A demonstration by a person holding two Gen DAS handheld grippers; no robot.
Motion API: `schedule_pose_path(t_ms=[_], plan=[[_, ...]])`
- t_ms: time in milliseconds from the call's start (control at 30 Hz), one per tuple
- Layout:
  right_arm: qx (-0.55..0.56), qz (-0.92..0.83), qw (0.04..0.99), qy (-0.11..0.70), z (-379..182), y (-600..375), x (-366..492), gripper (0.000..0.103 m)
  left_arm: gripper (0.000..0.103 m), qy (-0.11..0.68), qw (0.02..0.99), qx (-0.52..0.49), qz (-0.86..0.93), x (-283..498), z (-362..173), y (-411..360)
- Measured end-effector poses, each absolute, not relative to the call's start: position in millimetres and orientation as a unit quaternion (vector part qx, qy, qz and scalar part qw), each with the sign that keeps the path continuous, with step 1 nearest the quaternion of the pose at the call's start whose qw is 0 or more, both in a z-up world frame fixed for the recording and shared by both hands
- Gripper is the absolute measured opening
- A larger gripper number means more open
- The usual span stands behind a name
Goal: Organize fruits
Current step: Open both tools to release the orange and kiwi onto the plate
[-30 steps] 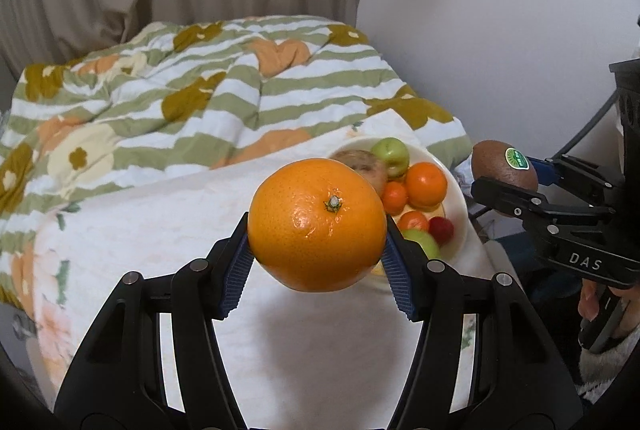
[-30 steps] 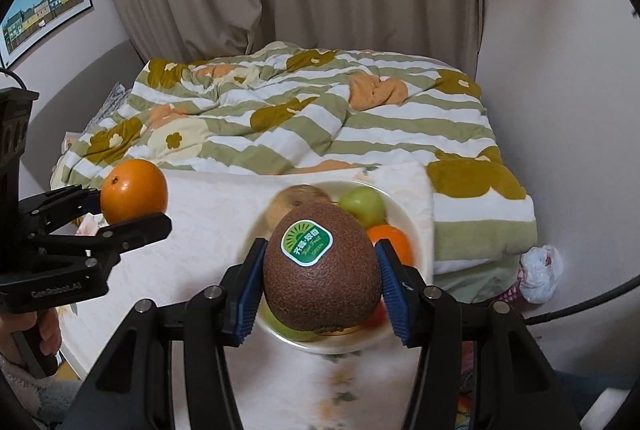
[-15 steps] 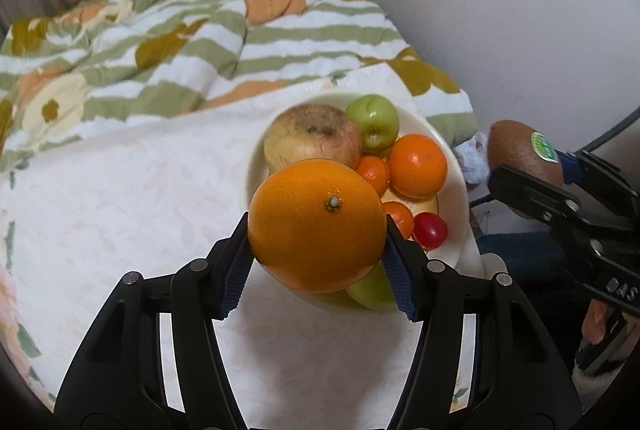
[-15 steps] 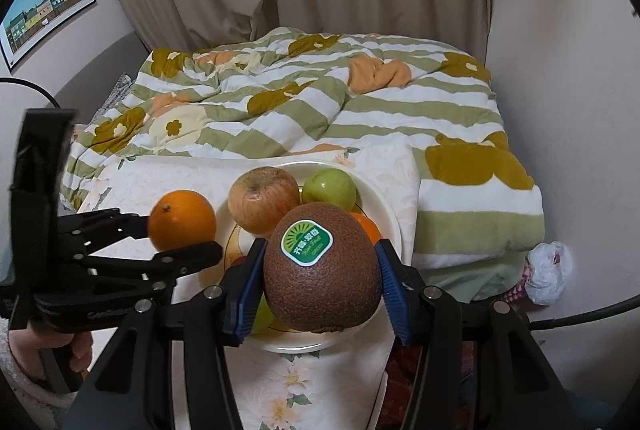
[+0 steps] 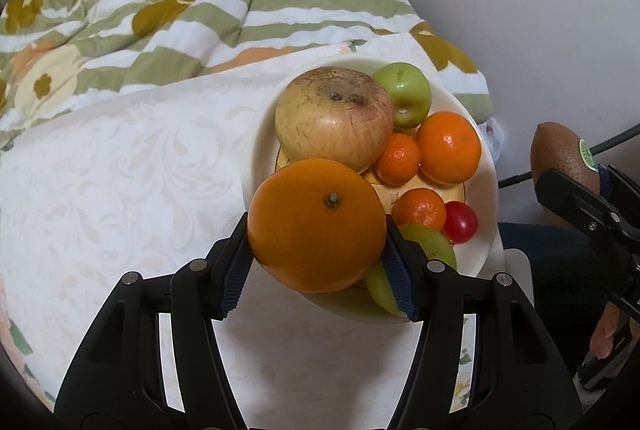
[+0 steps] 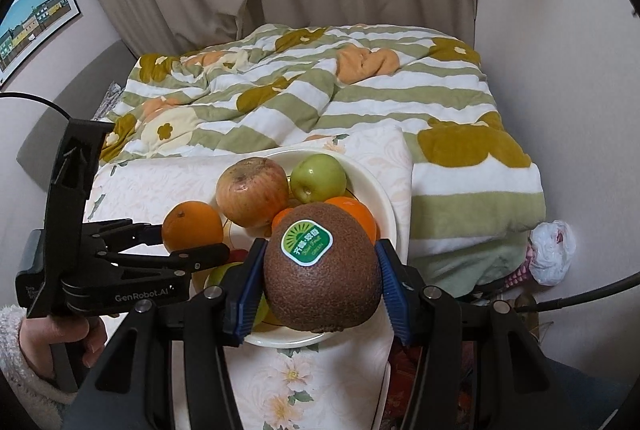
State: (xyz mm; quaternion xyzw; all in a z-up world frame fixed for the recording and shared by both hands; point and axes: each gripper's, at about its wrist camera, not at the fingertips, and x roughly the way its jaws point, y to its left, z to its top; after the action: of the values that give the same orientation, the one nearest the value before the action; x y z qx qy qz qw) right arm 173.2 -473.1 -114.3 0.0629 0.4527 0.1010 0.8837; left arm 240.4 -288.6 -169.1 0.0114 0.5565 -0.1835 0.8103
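Note:
My left gripper (image 5: 318, 266) is shut on a large orange (image 5: 316, 224) and holds it over the near left rim of a cream plate (image 5: 486, 166); it also shows in the right wrist view (image 6: 192, 226). The plate holds a big blotchy apple (image 5: 334, 118), a green apple (image 5: 404, 94), small oranges (image 5: 448, 146), a red cherry tomato (image 5: 460, 222) and a green fruit (image 5: 430, 242). My right gripper (image 6: 320, 286) is shut on a brown kiwi (image 6: 322, 266) with a green sticker, above the plate's near edge (image 6: 288, 338).
The plate stands on a white floral cloth (image 5: 120, 170) over a small table. Behind it lies a bed with a green striped blanket (image 6: 320, 90). A wall is on the right, a white bag (image 6: 554, 246) on the floor, a cable (image 6: 580, 294) nearby.
Both grippers have moved closer to the plate. The orange now hangs over the plate's left rim, and the kiwi is nearer the plate's front.

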Motion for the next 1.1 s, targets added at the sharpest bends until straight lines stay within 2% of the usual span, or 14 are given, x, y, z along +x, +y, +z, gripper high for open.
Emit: schedule_pose_path(t_ms=[67, 133, 167, 200, 300, 667, 1100], plan=[[0.061, 0.101, 0.884, 0.452, -113.4, -472.3, 172.8, 0.050, 0.068, 0.555, 0.811, 0.020, -0.183, 239.8, -168.6, -288.8], [0.059, 0.099, 0.886, 0.449, -110.9, -470.7, 172.5, 0.049, 0.080, 0.549, 0.813, 0.016, -0.194, 240.1, -163.6, -286.8], [0.059, 0.099, 0.887, 0.448, -109.7, -470.3, 172.0, 0.050, 0.096, 0.540, 0.819, 0.016, -0.194, 238.7, -158.0, -285.2], [0.059, 0.098, 0.887, 0.447, -108.9, -469.7, 171.7, 0.049, 0.103, 0.530, 0.825, 0.015, -0.195, 236.5, -151.7, -282.9], [0.059, 0.098, 0.889, 0.443, -105.8, -467.7, 170.5, 0.049, 0.103, 0.503, 0.841, 0.008, -0.200, 232.9, -132.8, -275.9], [0.041, 0.133, 0.889, 0.436, -96.8, -449.6, 174.3, 0.049, 0.103, 0.483, 0.861, 0.024, -0.157, 212.8, -103.5, -244.0], [0.022, 0.204, 0.851, 0.483, -131.8, -427.7, 210.2, 0.050, 0.103, 0.486, 0.870, 0.009, -0.081, 168.6, -105.1, -198.9]])
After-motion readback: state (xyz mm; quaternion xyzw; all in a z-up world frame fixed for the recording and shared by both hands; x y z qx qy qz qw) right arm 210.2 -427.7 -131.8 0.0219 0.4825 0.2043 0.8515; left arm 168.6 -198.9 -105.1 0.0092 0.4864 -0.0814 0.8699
